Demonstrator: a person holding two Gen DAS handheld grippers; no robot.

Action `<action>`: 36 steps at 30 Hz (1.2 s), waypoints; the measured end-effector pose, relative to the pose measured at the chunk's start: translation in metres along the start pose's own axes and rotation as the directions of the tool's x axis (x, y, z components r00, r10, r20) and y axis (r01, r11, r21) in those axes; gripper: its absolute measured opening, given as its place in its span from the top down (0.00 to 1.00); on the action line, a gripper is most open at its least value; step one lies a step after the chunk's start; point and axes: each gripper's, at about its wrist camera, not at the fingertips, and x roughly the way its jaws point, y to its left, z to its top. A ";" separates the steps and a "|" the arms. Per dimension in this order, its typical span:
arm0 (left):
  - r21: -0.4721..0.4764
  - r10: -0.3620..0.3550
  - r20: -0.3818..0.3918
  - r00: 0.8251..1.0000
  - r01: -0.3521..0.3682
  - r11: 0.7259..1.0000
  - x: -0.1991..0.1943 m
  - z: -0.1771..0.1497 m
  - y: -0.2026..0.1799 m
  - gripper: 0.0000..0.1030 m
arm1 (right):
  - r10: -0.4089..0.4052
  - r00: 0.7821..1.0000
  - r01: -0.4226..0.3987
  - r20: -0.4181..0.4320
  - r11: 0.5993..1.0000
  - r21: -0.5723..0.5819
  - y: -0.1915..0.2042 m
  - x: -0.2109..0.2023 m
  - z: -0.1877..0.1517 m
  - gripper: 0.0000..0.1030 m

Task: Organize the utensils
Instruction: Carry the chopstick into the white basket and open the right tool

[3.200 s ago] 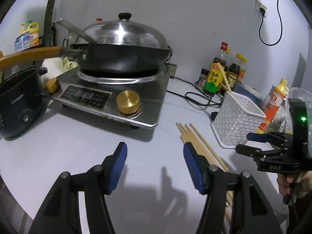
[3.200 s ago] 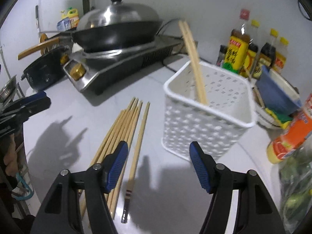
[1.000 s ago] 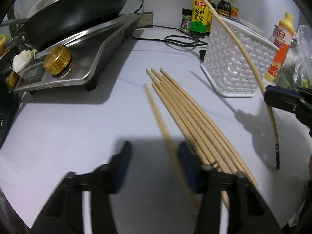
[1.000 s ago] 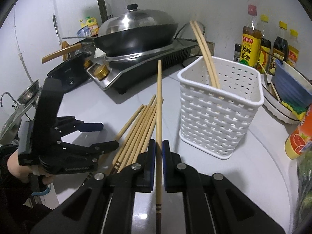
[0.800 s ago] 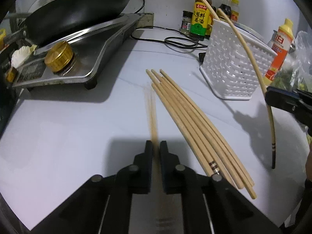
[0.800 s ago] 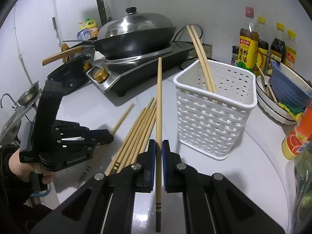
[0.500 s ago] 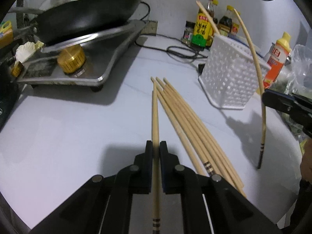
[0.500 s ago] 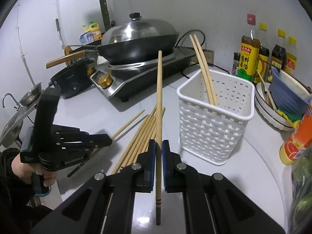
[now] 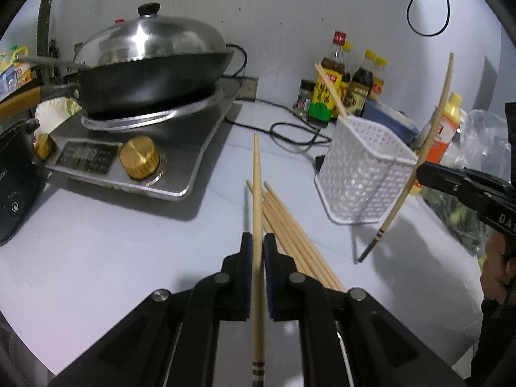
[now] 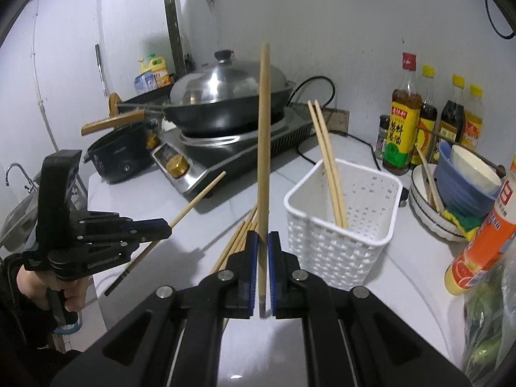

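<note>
My left gripper [image 9: 257,240] is shut on a wooden chopstick [image 9: 257,193] that points away over the counter, its banded end near the camera. My right gripper [image 10: 262,237] is shut on another chopstick [image 10: 263,135], held nearly upright. Each gripper shows in the other's view: the right gripper [image 9: 422,171] with its chopstick [image 9: 429,135], and the left gripper [image 10: 166,225] with its chopstick [image 10: 196,198]. Several loose chopsticks [image 9: 290,229] lie on the white counter. A white perforated basket [image 10: 342,225] stands to their right with two chopsticks [image 10: 325,154] leaning in it.
A lidded wok [image 9: 151,64] sits on an induction cooker [image 9: 145,142] at the back left, with a black pot [image 9: 16,174] beside it. Sauce bottles [image 10: 401,129], stacked bowls [image 10: 461,180], an orange bottle [image 10: 483,242] and a black cable [image 9: 290,129] crowd the back right.
The left gripper closed on a chopstick from the counter and lifted it. Both grippers rose with their chopsticks, and the right one stayed shut throughout.
</note>
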 end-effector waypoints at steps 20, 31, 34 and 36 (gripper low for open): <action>0.039 -0.020 0.123 0.992 0.015 0.999 -0.033 0.035 -0.019 0.94 | -0.046 0.989 0.049 0.138 0.999 -0.016 -0.015 -0.056 0.044 0.94; 0.050 -0.038 0.187 0.982 0.029 0.998 -0.041 0.057 -0.026 0.94 | -0.152 0.961 0.170 0.229 0.984 -0.060 -0.036 -0.088 0.085 0.94; 0.049 -0.045 0.194 0.980 0.036 0.998 -0.041 0.060 -0.025 0.94 | -0.187 0.963 0.204 0.193 0.977 -0.069 -0.043 -0.071 0.087 0.94; 0.049 -0.047 0.195 0.980 0.038 0.998 -0.040 0.061 -0.024 0.94 | -0.199 0.970 0.211 0.142 0.975 -0.069 -0.049 -0.051 0.086 0.94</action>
